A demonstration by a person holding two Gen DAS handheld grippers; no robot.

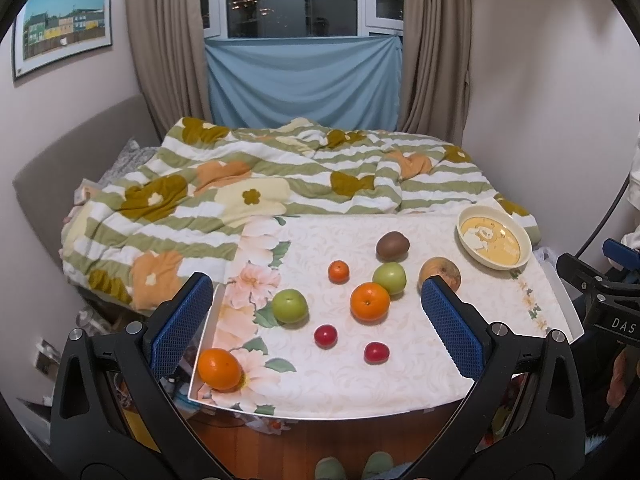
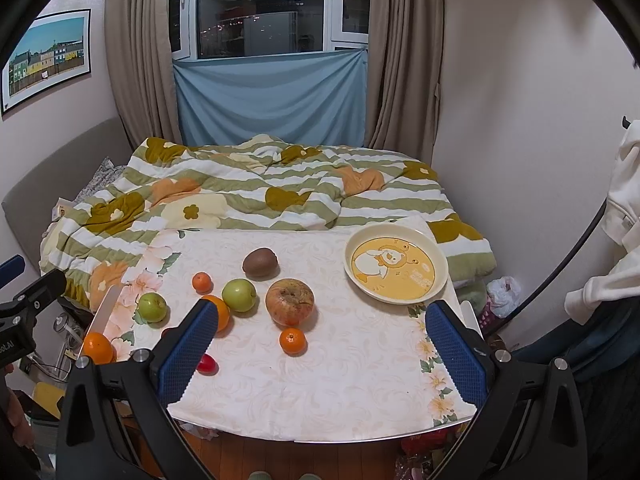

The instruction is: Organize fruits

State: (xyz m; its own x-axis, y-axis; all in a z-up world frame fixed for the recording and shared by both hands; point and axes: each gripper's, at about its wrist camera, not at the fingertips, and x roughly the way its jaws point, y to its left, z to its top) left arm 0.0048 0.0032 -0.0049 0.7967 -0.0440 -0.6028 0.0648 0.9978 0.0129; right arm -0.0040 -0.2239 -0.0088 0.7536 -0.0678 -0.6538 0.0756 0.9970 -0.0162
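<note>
1. Hovering at the near edge of the low table covered in a white floral cloth (image 2: pixel 360 392), both claws stand wide open and hold nothing: the left gripper (image 1: pixel 316 320) and the right gripper (image 2: pixel 316 344) each show two blue ridged pads well apart with only air between.
2. Judging by the layout, no sorting has begun; every fruit lies loose on the cloth and the cream round dish with a yellow cartoon-duck print (image 2: pixel 440 276) at the far right corner holds nothing.
3. Largest of the fruit is the blotchy red-brown apple (image 2: pixel 290 300), nearest the dish; the next move probably calls for the right claw to drop over it, close gently on its sides and carry it to the dish.
4. Next come two large oranges (image 1: pixel 370 301) (image 1: pixel 220 368), the latter right at the left edge, where a nudge could roll it off.
5. Two green apples (image 1: pixel 289 306) (image 1: pixel 390 276) and a brown fuzzy kiwi (image 1: pixel 392 245) follow.
6. Smaller are two mandarins (image 1: pixel 338 271) (image 2: pixel 293 340).
7. Smallest are two glossy red fruits (image 1: pixel 325 336) (image 1: pixel 376 352), perhaps cherry tomatoes; too small to tell.
8. Behind lie a bed with a green-striped flowered quilt (image 1: pixel 280 184), beige curtains, a dark window and a framed picture.
</note>
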